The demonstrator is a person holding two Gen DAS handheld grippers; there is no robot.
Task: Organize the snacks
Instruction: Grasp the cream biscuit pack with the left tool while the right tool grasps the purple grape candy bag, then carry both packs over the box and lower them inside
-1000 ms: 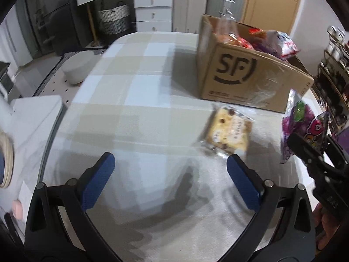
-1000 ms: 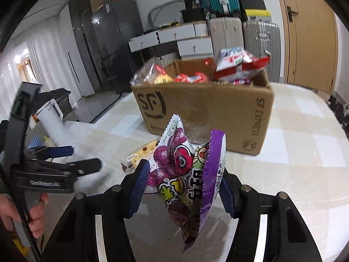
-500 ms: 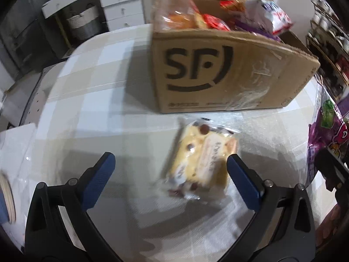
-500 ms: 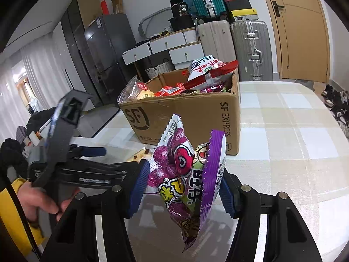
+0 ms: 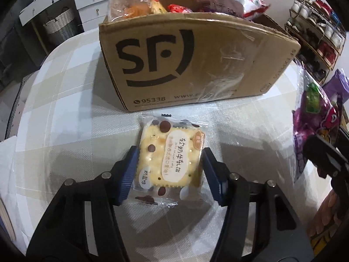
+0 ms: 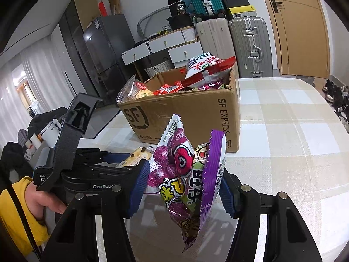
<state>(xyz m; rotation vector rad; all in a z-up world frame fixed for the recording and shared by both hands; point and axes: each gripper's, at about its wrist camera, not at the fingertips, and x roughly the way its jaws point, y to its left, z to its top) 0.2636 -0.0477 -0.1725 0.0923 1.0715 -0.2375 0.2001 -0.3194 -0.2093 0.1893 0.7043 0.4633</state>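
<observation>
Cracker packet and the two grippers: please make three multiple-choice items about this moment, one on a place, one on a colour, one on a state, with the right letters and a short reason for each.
1. Where does the cracker packet lie?
A. inside the cardboard box
B. on the table in front of the cardboard box
C. on the floor

2. What colour are the pads on the left gripper?
A. blue
B. red
C. white

3. What is the right gripper doing?
A. hanging open and empty
B. shut on the purple candy bag
C. shut on a bottle

Answers:
1 B, it rests on the checked table just before the cardboard box.
2 A, both pads beside the packet are blue.
3 B, the purple candy bag is pinched between its pads.
</observation>
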